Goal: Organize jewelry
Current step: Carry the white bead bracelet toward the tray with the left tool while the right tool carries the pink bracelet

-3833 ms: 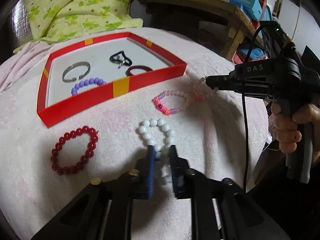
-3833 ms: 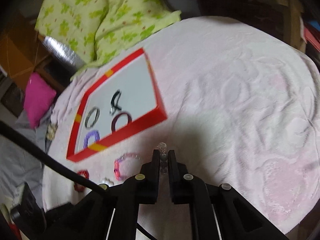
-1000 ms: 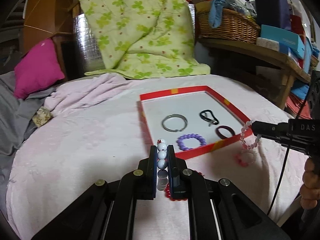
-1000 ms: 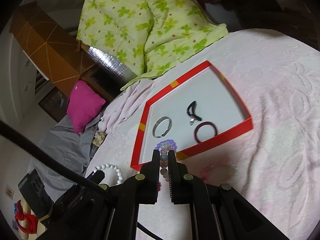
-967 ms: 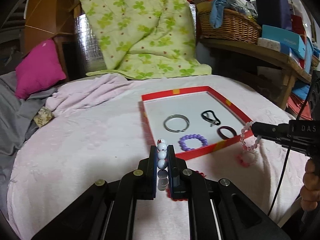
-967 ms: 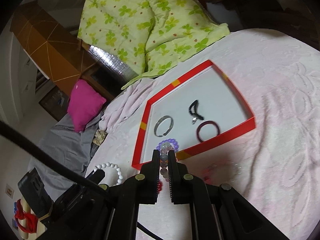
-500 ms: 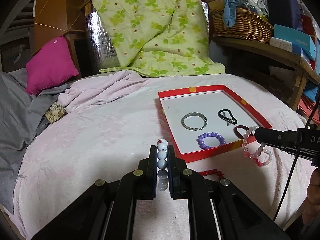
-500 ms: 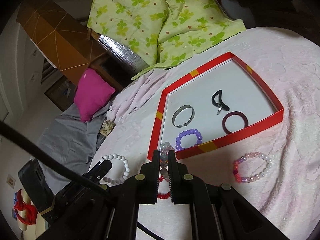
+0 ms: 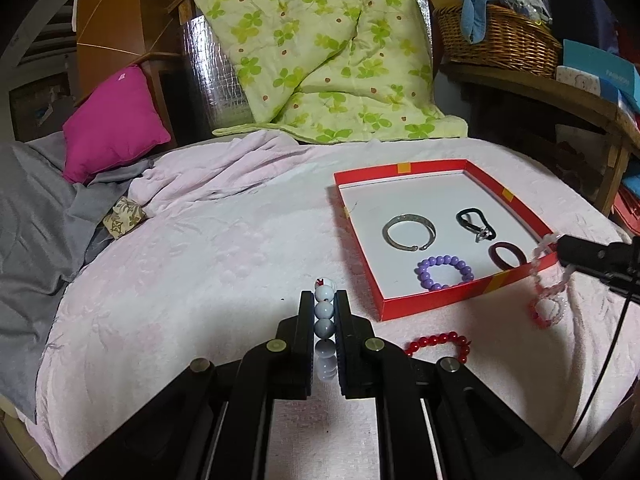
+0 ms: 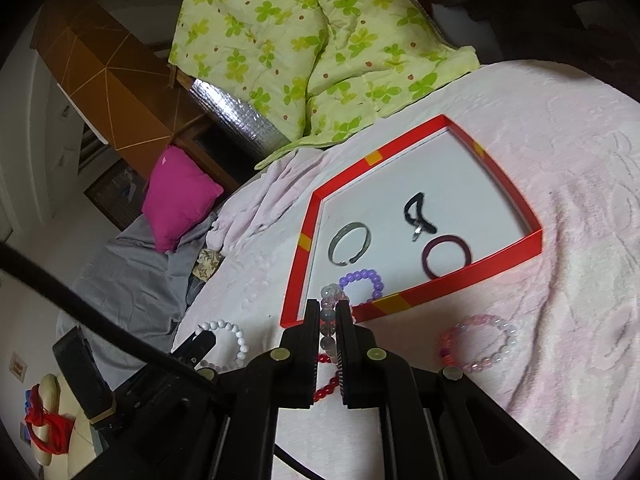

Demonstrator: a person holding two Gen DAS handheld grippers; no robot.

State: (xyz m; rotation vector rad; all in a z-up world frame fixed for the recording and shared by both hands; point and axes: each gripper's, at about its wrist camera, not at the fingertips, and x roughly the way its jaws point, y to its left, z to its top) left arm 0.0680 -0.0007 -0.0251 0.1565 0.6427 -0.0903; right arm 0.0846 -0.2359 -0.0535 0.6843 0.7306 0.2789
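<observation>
Your left gripper (image 9: 324,312) is clamped on the white bead bracelet (image 9: 324,310), whose beads stand stacked between the two black fingers and poke out past the tips, lifted clear of the pale pink blanket (image 9: 208,264). Your right gripper (image 10: 329,320) is likewise closed on a clear pink bead bracelet (image 10: 329,308), held up in front of the near left corner of the red tray (image 10: 408,300); from your left camera that same bracelet dangles off the right tool's tip just outside the tray's near right corner. Inside the tray, on its white floor, you have four pieces lying apart from one another: a silver open bangle (image 9: 409,232) toward the left, a black cord piece (image 9: 476,224) to its right, a dark maroon ring bracelet (image 9: 507,255) against the near right wall, and a purple bead bracelet (image 9: 444,273) close to the near wall. Outside the tray, on the blanket, a red bead bracelet (image 9: 438,342) lies just before the near wall, partly hidden behind your left tool, and a pink mixed-bead bracelet (image 10: 478,344) lies further right, near the tray's front edge but not touching it. A green clover-print quilt (image 9: 320,52) is heaped beyond the tray, with a magenta pillow (image 9: 114,118) and grey cloth (image 9: 32,216) to the left and a wicker basket (image 9: 496,40) on a wooden shelf to the right.
</observation>
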